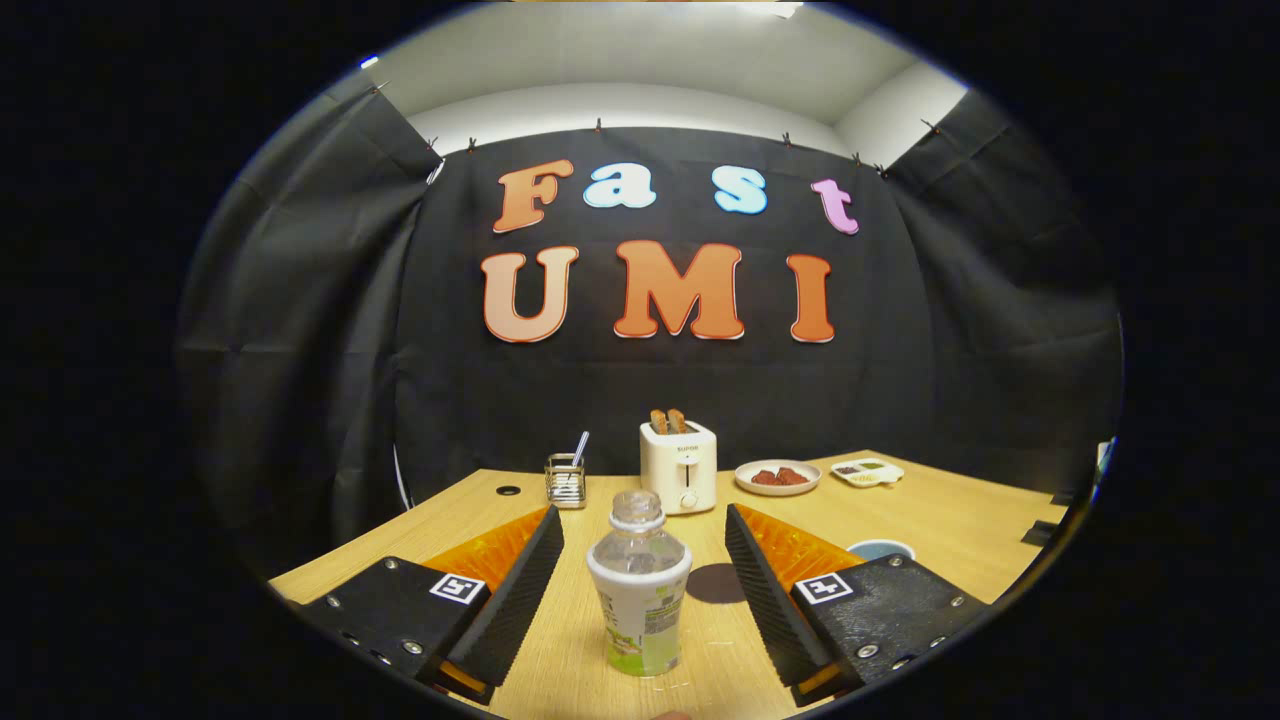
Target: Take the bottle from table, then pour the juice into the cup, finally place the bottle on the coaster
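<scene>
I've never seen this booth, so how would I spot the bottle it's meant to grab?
Start at the wooden table and find the open gripper. Between its fingers, untouched, stands the bottle. Unlike the white toaster beyond, it is clear plastic with a white-and-green label.

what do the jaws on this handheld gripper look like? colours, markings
The gripper has two black jaws with finely ribbed inner faces. Behind each ribbed pad sits a translucent orange wedge. Each jaw mounts on a matte black textured block with silver screws and a white square fiducial tag on top. No cables visible.
</scene>
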The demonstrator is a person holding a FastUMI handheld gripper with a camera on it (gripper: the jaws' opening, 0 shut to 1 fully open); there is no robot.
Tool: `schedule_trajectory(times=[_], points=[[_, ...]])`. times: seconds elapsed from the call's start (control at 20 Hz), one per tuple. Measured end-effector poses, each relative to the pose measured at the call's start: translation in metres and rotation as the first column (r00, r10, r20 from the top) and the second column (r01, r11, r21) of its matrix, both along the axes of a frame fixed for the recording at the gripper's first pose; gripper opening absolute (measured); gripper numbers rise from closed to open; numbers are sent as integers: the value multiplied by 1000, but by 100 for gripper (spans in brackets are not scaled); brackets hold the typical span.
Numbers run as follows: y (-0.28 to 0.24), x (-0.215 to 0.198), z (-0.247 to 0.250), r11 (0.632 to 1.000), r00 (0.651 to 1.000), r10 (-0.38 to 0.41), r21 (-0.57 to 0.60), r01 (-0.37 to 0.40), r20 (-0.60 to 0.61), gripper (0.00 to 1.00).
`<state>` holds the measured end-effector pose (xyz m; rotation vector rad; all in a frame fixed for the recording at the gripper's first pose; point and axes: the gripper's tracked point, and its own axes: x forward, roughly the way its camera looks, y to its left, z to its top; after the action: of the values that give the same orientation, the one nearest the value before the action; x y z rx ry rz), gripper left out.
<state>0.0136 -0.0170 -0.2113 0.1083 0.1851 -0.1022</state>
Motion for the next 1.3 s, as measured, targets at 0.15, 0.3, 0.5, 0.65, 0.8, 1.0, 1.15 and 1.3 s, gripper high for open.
schedule_trajectory(times=[0.15, 0.3, 0.5, 0.65, 0.8, 1.0, 1.15, 1.3], points=[[-2, 3, -28, 1000, 999, -11, -12, 10, -47, 97], [6, 6, -56, 1000, 994, 19, -10, -20, -110, 97], [11, 6, -75, 998, 987, 27, -46, -35, -156, 95], [14, 8, -77, 997, 988, 40, -52, -48, -151, 90], [13, 15, -85, 997, 985, 24, -62, -35, -171, 83], [14, 20, -78, 998, 989, 51, -16, -54, -137, 64], [13, 25, -66, 997, 993, 55, 59, -49, -103, 62], [11, 34, -52, 976, 997, 57, 211, -44, -55, 62]])
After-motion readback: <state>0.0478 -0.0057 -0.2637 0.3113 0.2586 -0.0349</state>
